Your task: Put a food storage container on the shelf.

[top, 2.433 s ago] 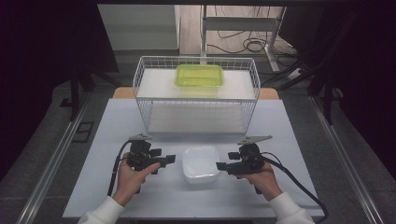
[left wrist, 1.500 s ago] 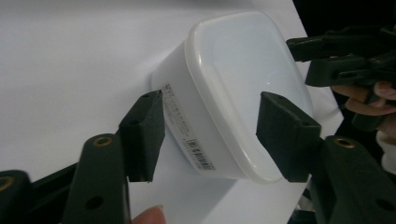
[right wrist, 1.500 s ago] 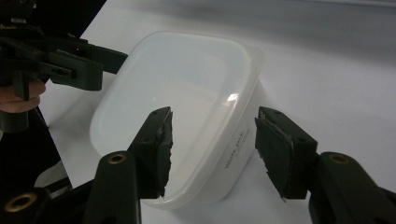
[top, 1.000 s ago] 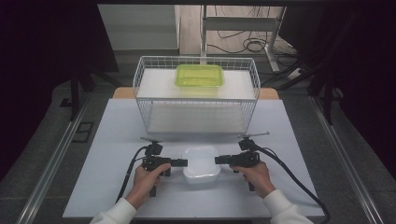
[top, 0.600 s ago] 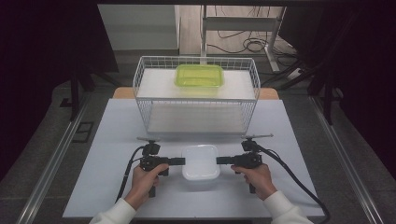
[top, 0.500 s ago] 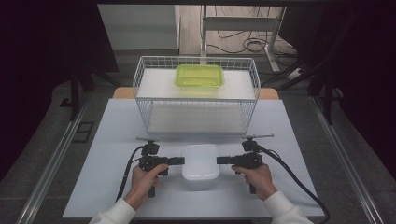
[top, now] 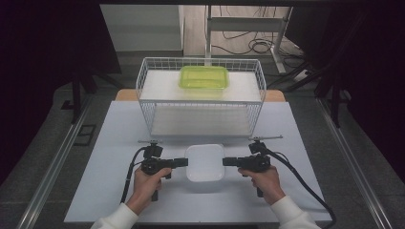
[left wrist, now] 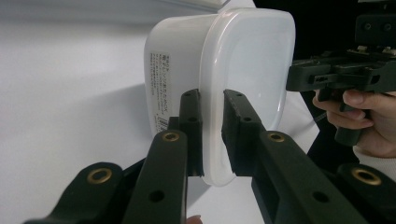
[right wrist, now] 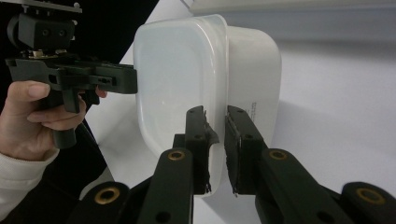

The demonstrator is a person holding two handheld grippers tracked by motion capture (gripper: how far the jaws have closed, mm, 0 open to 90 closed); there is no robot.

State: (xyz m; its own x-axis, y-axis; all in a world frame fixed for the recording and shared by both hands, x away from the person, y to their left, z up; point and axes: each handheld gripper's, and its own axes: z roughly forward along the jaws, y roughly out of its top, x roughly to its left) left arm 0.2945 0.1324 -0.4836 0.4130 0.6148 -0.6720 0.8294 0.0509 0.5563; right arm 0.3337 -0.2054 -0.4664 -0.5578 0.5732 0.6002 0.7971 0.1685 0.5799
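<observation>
A white translucent plastic container [top: 205,162] with its lid on sits at the front middle of the table. My left gripper [top: 185,162] comes at it from the left and is shut on the lid's rim; the left gripper view shows the rim pinched in that gripper [left wrist: 211,100]. My right gripper [top: 224,162] comes from the right side. Its jaws have just been closing, and the right gripper view shows them [right wrist: 215,114] pressed on the opposite rim of the container [right wrist: 177,79]. Whether the container rests on the table or hangs just above it I cannot tell.
A white wire basket rack [top: 200,102] stands just behind the container, with a green lidded box [top: 204,77] on its upper shelf. The white table [top: 95,191] has free room to the left and right. Cables trail from both grippers towards the front edge.
Both grippers came in from the sides to the white container and closed on its rim. Over the last half second the hands have barely moved.
</observation>
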